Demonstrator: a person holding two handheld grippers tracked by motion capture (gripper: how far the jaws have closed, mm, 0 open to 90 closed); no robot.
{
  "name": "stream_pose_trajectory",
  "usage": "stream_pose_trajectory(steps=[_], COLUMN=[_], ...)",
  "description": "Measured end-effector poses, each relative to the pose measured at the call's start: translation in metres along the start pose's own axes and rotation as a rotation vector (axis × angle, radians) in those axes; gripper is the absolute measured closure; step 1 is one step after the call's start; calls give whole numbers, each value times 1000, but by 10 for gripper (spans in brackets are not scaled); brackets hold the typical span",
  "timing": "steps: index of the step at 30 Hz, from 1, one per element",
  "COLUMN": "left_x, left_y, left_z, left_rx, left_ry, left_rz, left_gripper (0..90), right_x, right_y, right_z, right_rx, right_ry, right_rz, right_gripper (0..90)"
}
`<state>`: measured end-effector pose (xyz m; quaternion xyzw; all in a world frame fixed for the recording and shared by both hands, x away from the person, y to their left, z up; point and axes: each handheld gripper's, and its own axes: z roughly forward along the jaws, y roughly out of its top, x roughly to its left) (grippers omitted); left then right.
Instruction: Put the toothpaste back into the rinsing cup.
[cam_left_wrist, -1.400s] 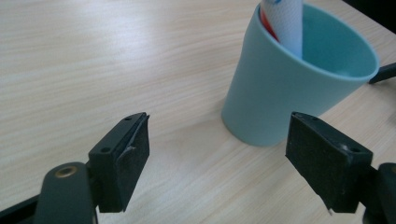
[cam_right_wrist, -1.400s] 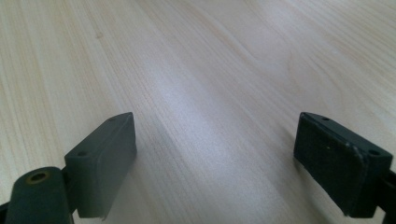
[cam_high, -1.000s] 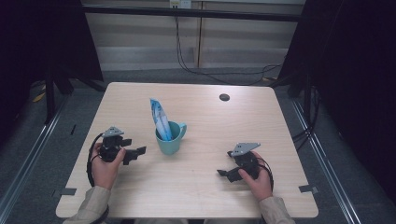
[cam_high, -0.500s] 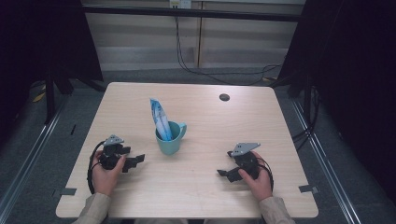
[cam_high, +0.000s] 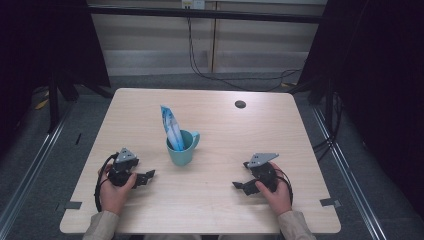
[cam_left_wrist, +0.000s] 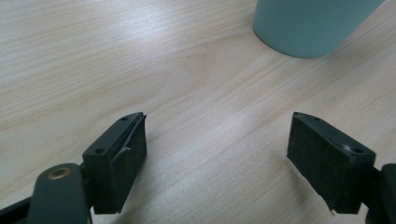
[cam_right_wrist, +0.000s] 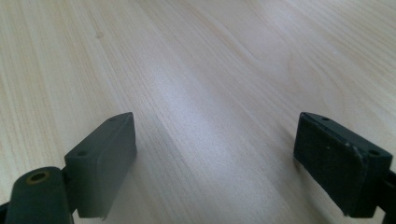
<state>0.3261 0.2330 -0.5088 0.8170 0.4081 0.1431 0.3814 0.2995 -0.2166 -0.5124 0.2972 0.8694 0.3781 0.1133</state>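
Observation:
A teal mug (cam_high: 182, 147) stands near the middle of the wooden table (cam_high: 220, 130), with a blue and white packet (cam_high: 171, 127) sticking up out of it. My left gripper (cam_high: 145, 177) rests on the table left of the mug, open, with nothing between its jaws. In the left gripper view the mug's base (cam_left_wrist: 312, 25) sits at the top right, beyond the gripper (cam_left_wrist: 215, 154). My right gripper (cam_high: 240, 186) lies on the table right of the mug, also open and empty. Bare wood shows between its fingertips (cam_right_wrist: 105, 161) in the right gripper view.
A small dark round hole or plug (cam_high: 240, 104) sits near the table's far edge. Cables (cam_high: 210, 70) hang behind the table against the wall. Dark curtains stand at both sides. Metal floor rails (cam_high: 30, 170) run along the left and right of the table.
My left gripper has come down and back toward the person, settling lower on the table left of the mug. The right gripper has stayed put.

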Motion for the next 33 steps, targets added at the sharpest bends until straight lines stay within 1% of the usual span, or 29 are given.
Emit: stream_pose_trajectory(steps=[1,3,5,6,7,9,33], left_x=[-1,-1,-3,-3,-5,-6,-6], left_y=[0,0,0,1,1,1,1], left_z=[0,1,1,1,2,3,3], left_rx=[4,3,6,15,26,27,27], left_ry=[5,4,10,12,20,21,21], left_rz=[11,11,22,32,57,64,66], left_gripper=[193,187,184,167,161,154,148], right_x=[0,0,0,0,0,0,0], right_y=[0,0,0,0,0,0,1], right_z=[0,0,0,0,0,0,1], right_rx=[0,0,0,0,0,0,3], right_ry=[0,0,0,0,0,0,4], right_rz=[0,0,0,0,0,0,1], right_gripper=[127,127,127,127,127,127,123])
